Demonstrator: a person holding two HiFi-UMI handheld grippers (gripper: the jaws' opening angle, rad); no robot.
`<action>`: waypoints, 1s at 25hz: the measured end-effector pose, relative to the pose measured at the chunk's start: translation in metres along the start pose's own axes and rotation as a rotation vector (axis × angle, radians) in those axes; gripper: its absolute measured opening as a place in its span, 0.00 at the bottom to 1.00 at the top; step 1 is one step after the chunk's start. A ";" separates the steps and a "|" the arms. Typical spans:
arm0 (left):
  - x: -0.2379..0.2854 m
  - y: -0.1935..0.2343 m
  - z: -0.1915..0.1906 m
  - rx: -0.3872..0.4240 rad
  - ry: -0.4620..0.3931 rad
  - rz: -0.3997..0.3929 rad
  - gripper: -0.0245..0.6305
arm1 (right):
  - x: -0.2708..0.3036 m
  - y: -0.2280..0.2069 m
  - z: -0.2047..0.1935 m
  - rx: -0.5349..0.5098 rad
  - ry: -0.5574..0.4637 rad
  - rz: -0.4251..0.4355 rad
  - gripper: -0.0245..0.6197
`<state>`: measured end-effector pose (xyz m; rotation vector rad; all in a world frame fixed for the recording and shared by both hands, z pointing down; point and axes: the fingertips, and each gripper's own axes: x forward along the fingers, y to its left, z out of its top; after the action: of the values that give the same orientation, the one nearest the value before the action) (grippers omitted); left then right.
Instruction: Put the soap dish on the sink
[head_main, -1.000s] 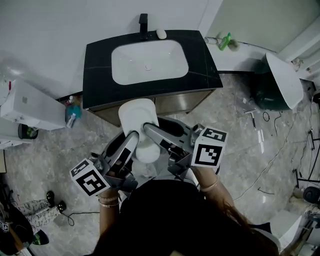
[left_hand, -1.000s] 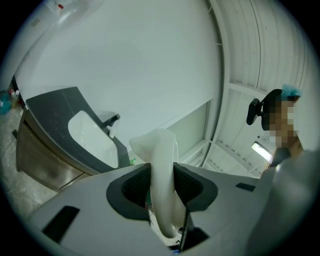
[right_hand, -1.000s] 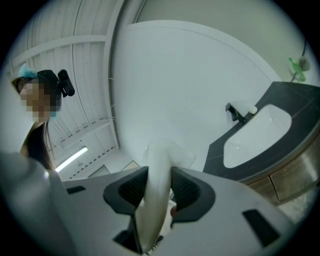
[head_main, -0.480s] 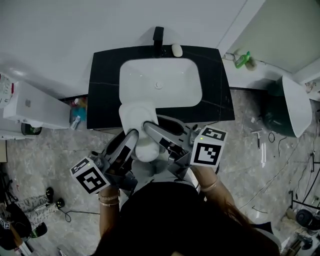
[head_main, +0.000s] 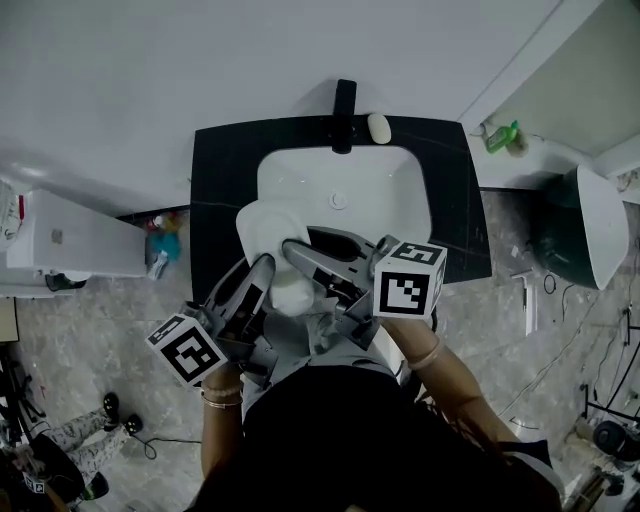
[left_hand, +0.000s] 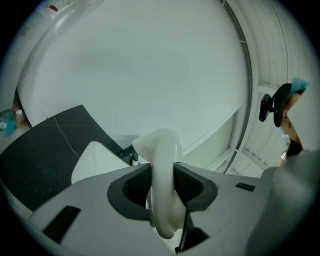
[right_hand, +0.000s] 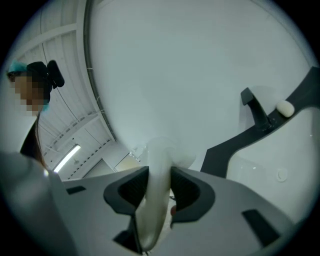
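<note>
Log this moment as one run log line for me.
phase: placing | soap dish: gripped by both claws above sink front-left edge, not released | left claw: shut on soap dish | right claw: shut on soap dish

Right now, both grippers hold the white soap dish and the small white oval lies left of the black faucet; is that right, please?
No: the head view shows the white oval right of the black faucet. The left gripper and right gripper do hold the soap dish.

We see a black tap (head_main: 344, 102) with a white soap (head_main: 379, 127) just beside it. A green bottle (head_main: 503, 136) lies on a white ledge (head_main: 540, 152) at right. At left stands a white box (head_main: 70, 245), blue bottles (head_main: 164, 246) beside it.
</note>
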<state>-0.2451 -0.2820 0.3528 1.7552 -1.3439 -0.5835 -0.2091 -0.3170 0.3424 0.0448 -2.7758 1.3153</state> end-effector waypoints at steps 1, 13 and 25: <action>0.005 0.012 0.009 -0.005 0.011 0.011 0.24 | 0.013 -0.009 0.003 0.008 0.007 -0.007 0.26; 0.044 0.181 0.052 -0.090 0.135 0.199 0.24 | 0.138 -0.142 -0.017 0.131 0.144 -0.095 0.26; 0.062 0.279 0.025 -0.195 0.273 0.336 0.24 | 0.179 -0.227 -0.065 0.103 0.316 -0.247 0.27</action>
<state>-0.3994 -0.3720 0.5776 1.3580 -1.3024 -0.2665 -0.3713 -0.4100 0.5725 0.1650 -2.3542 1.2757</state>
